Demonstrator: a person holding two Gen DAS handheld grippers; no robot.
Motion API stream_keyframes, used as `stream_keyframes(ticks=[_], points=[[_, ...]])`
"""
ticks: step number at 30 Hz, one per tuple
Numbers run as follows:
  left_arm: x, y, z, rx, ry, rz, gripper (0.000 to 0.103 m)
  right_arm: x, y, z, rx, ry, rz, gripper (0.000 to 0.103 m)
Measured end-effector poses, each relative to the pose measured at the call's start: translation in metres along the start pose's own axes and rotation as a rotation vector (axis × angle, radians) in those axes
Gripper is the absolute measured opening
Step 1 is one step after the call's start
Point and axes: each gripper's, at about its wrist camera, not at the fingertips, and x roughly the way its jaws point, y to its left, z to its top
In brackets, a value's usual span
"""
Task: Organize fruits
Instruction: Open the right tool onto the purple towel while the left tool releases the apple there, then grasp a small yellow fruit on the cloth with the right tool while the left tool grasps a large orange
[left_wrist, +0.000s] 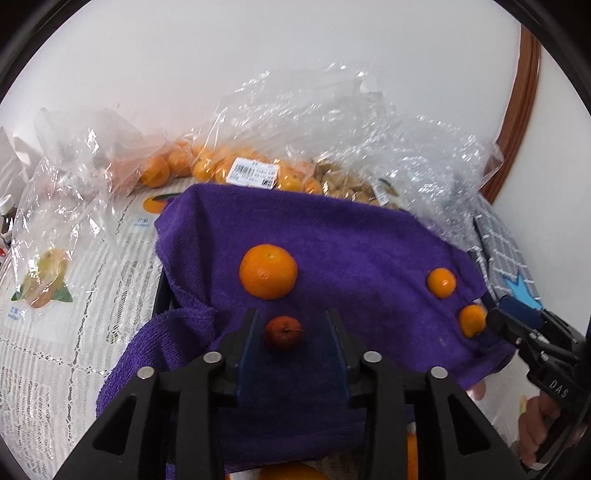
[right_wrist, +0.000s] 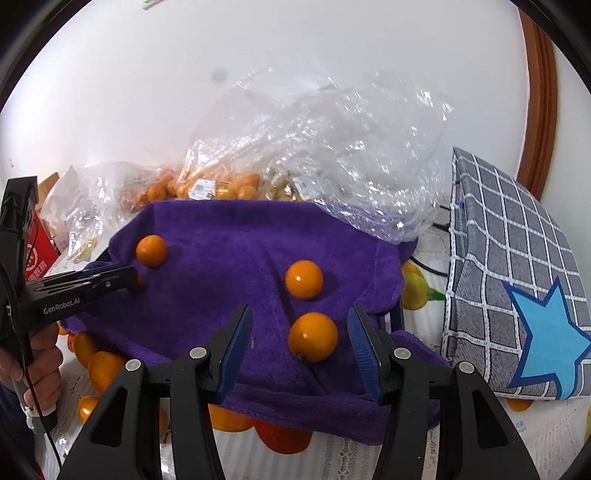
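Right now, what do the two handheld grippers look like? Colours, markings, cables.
Both are matte black plastic with blue ribbed pads on the fingers and silver pivot pins. The left gripper carries white "GenRobot.AI" lettering on its side, and a thin black cable runs down past the hand gripping it. The right gripper shows "DAS" lettering. No sleeves visible.

Round orange fruits (right_wrist: 105, 367) are half hidden beneath the draped purple terry towel (right_wrist: 229, 236), and one (left_wrist: 291, 472) is cut off at the picture's bottom edge.

The fuzzy matt purple terry towel (left_wrist: 351, 240) bore glossy orange citrus (right_wrist: 313, 336); crinkled clear plastic bags (left_wrist: 332, 122) gleamed behind.
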Motion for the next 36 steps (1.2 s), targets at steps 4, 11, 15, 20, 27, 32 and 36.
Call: stream_keyframes(ticks=[4, 11, 15, 20, 27, 32, 36], points=[[-0.005, -0.003, -0.001, 0.009, -0.025, -0.011, 0.038, -0.011, 0.002, 0.001, 0.014, -0.040, -0.012, 0.054], [-0.019, 0.006, -0.005, -0.042, -0.081, -0.007, 0.042, -0.034, 0.006, -0.006, 0.080, -0.014, 0.018, 0.055], [-0.033, 0.015, -0.007, -0.090, -0.133, -0.005, 0.043, -0.046, 0.018, -0.025, 0.074, 0.053, 0.057, 0.056], [-0.055, 0.013, -0.019, -0.080, -0.182, 0.011, 0.046, -0.060, 0.036, -0.049, 0.053, 0.087, 0.088, 0.058], [-0.083, 0.007, -0.046, -0.032, -0.182, 0.033, 0.050, -0.069, 0.066, -0.081, -0.014, 0.144, 0.215, 0.058], [-0.090, 0.015, -0.061, -0.058, -0.135, -0.003, 0.051, -0.064, 0.079, -0.092, -0.028, 0.161, 0.264, 0.053], [-0.093, 0.021, -0.068, -0.089, -0.114, -0.008, 0.051, -0.054, 0.084, -0.096, -0.035, 0.193, 0.258, 0.032]])
